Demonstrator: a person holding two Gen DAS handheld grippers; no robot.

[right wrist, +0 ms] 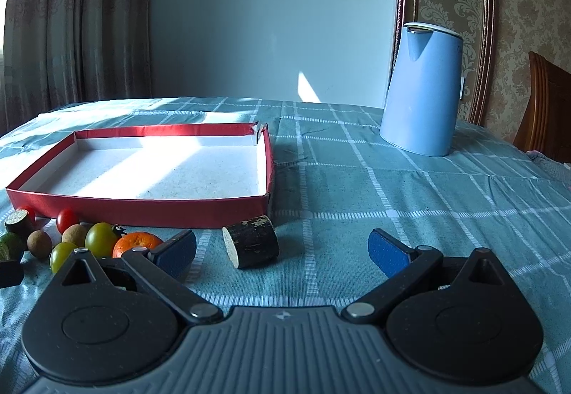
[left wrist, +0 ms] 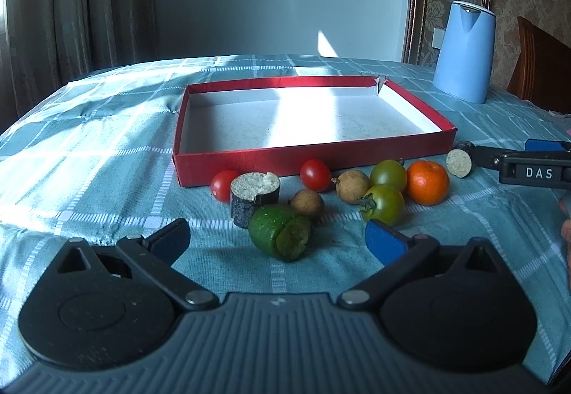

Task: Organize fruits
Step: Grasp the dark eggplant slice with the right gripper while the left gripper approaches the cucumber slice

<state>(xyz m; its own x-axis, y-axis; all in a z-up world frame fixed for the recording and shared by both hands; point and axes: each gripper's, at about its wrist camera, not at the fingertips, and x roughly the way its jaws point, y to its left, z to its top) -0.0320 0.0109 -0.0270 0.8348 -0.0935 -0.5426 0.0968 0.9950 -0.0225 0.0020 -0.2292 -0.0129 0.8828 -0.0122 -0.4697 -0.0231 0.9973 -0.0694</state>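
A red box [left wrist: 303, 158] with a white floor lies on the checked cloth. In front of it sit two red tomatoes [left wrist: 316, 174], two longans [left wrist: 351, 186], two green tomatoes [left wrist: 383, 204], a mandarin [left wrist: 427, 181], a cut green fruit [left wrist: 280, 237] and a dark cane piece [left wrist: 255, 199] standing on end. My left gripper [left wrist: 278, 238] is open, its fingers either side of the green fruit without touching it. My right gripper [right wrist: 283, 249] is open too. A second cane piece [right wrist: 251, 246] lies on its side between the right gripper's fingertips, untouched. The mandarin [right wrist: 137, 242] sits beside the right gripper's left finger.
A blue kettle [right wrist: 421, 90] stands at the back right of the table. Behind the table's right edge is a wooden chair [right wrist: 546, 108]. The right gripper [left wrist: 499, 151] reaches in from the right in the left wrist view. Curtains hang at the left.
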